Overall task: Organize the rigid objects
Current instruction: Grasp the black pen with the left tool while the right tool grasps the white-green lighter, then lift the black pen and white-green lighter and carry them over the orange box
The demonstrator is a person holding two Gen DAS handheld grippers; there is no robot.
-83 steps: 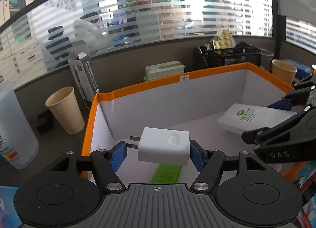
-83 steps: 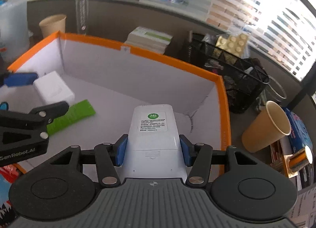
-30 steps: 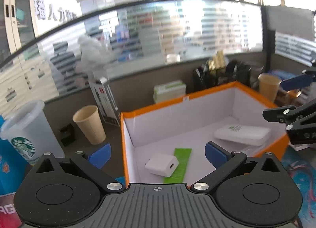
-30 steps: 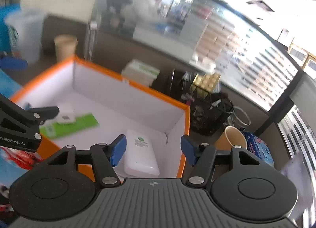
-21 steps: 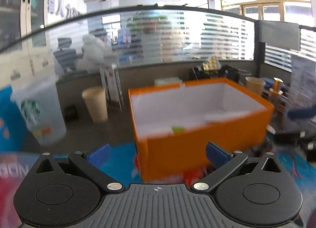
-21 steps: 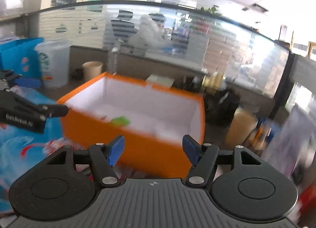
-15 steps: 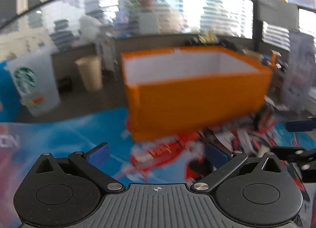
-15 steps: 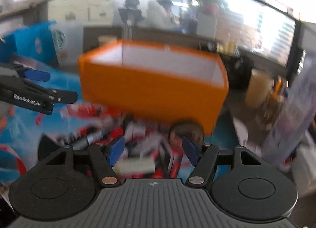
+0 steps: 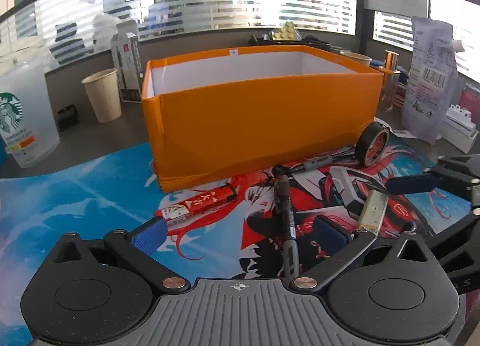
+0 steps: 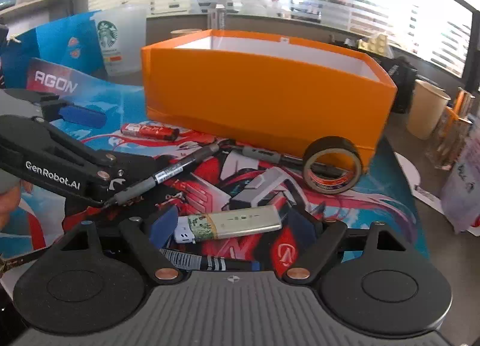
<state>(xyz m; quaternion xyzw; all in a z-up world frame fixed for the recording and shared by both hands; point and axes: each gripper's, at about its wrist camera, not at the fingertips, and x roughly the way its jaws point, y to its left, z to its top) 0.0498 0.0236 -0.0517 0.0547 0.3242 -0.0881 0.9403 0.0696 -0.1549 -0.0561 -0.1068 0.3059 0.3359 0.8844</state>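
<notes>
The orange box [image 9: 261, 112] stands on a printed desk mat, with loose objects in front of it. My left gripper [image 9: 240, 233] is open low over the mat. A black marker [image 9: 286, 220] lies between its fingers, near the right one and untouched, and a red lighter [image 9: 195, 203] lies just beyond the left fingertip. My right gripper [image 10: 232, 224] straddles a silver battery pack [image 10: 237, 221] lying crosswise on the mat. Its jaws are opening and the pads stand just clear of the pack's ends. A black tape roll [image 10: 330, 166] leans upright against the box's near right corner.
A second grey pen [image 10: 264, 154] lies along the box front, and a striped pen [image 10: 210, 262] lies just under my right gripper. A Starbucks cup [image 9: 24, 115] and a paper cup [image 9: 103, 94] stand left of the box. A plastic pouch [image 9: 429, 82] and another paper cup [image 10: 426, 112] stand to its right.
Both grippers let go of the white charger and the white device inside the box, pulled back out and sank to the mat in front of it. The right jaws have widened.
</notes>
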